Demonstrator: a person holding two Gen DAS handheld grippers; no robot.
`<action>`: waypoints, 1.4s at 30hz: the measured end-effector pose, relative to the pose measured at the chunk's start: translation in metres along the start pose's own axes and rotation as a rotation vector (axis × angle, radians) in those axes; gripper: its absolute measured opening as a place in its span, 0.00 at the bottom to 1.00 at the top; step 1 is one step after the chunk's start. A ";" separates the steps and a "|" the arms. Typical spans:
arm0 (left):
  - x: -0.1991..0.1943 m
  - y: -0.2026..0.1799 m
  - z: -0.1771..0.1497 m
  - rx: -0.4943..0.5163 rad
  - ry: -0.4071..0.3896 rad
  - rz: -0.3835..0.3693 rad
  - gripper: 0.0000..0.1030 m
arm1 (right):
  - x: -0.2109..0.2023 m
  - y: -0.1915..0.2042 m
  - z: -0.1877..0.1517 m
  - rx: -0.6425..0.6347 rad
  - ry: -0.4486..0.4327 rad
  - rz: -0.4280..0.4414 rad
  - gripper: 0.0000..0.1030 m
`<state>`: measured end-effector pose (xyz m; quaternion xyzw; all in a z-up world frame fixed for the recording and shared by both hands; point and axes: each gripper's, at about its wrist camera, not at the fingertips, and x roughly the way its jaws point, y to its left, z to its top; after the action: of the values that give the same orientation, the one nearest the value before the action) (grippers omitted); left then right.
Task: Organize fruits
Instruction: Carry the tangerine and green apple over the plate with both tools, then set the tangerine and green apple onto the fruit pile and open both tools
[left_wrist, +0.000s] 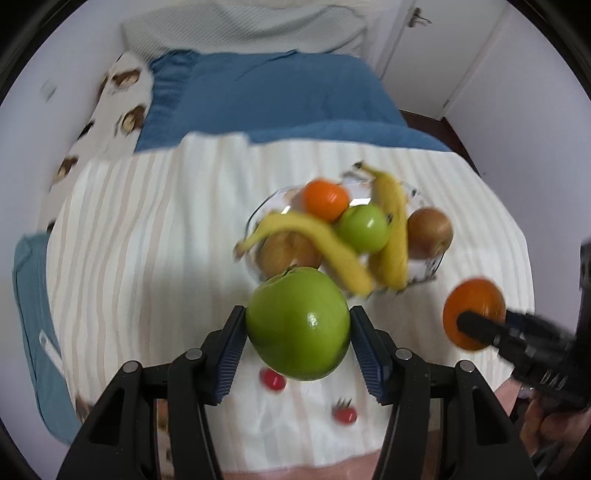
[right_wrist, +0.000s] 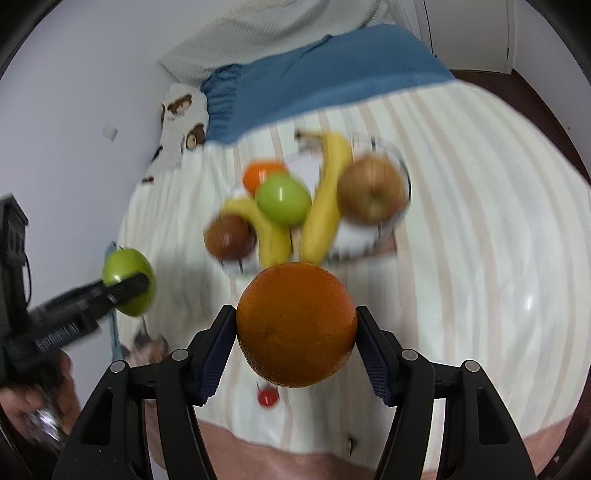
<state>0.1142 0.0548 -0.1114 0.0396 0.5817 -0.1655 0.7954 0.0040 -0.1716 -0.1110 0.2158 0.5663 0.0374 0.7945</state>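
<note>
Evidently both hands were mid-carry w/ fruit. Left gripper (left_wrist: 297, 325) had its fingers pinching a green apple (left_wrist: 297, 325), pads pressed on either side; the apple hung above the cloth, just short of the glass bowl (left_wrist: 255, 221). Right gripper (right_wrist: 296, 325) was clamped likewise on an orange (right_wrist: 296, 325), held in the air on the near side of the bowl.

Step in hand, by my reading: bringing both pieces to the bowl. It already held two bananas (left_wrist: 391, 229), a second green apple (left_wrist: 364, 229), a smaller orange (left_wrist: 325, 199) and two brownish-red apples (right_wrist: 371, 194), so it was fairly full. Next move probably called for taking each fruit over a gap in the pile, lowering it until it rested, then easing the pads apart; one at a time seemed safer, since a round fruit set on the banana curve could roll off the rim.

Two small red fruits (left_wrist: 273, 379), maybe cherry tomatoes, lay on the cloth below the grippers, not yet gathered.

Surface: a white striped cloth (left_wrist: 147, 240) over what looked like a bed. Beyond it were a blue blanket (left_wrist: 277, 96), a pale pillow (left_wrist: 240, 29), a patterned cushion (left_wrist: 122, 96) at the left, white walls and a door (left_wrist: 424, 44). Both views were blurred.
</note>
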 end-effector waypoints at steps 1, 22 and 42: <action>0.005 -0.005 0.006 0.016 -0.005 0.001 0.52 | -0.001 0.000 0.015 0.000 0.000 0.002 0.65; 0.099 -0.029 0.023 -0.075 0.108 -0.048 0.52 | 0.135 0.046 0.185 -0.220 0.295 -0.225 0.65; 0.100 -0.043 0.027 -0.090 0.111 -0.053 0.53 | 0.176 0.070 0.183 -0.358 0.372 -0.332 0.67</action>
<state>0.1527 -0.0142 -0.1913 -0.0021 0.6326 -0.1577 0.7583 0.2469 -0.1096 -0.1906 -0.0336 0.7140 0.0450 0.6979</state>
